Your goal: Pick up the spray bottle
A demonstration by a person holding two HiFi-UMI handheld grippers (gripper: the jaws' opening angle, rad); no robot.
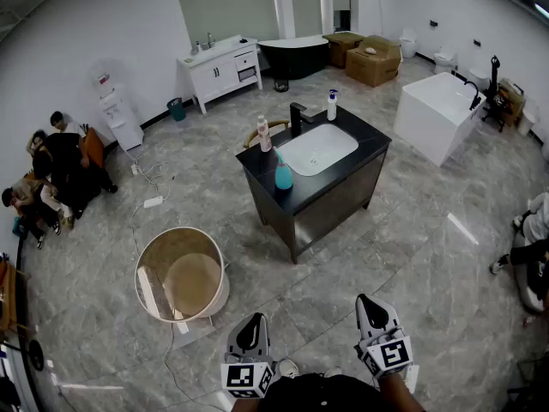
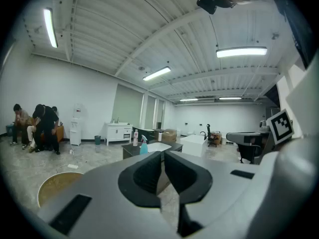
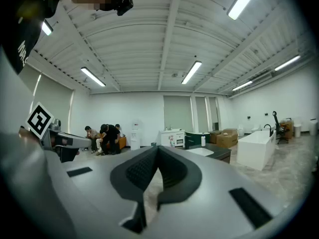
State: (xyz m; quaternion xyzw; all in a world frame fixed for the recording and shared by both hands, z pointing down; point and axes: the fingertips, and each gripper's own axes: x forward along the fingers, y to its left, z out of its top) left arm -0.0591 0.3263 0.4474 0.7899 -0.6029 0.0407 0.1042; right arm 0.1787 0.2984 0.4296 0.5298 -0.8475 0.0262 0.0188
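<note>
- Left tool [image 1: 250, 326]: jaws closed together, nothing between them, held low at the bottom edge of the head view.
- Right tool [image 1: 369, 305]: jaws also fully closed and empty, beside the left one, a gap between the two.
- Blue spray bottle [image 1: 283, 175]: stands upright at the front left of the black worktop [image 1: 367, 137], just beside the sink [image 1: 316, 149], well apart from both tools.
- Pink bottle [image 1: 264, 135] stands behind it; the tap [image 1: 297, 118] and a white bottle [image 1: 332, 106] are at the back edge.
- Round wooden tub [image 1: 216, 292] sits on the floor [image 1: 403, 247], left of the worktop.
</note>
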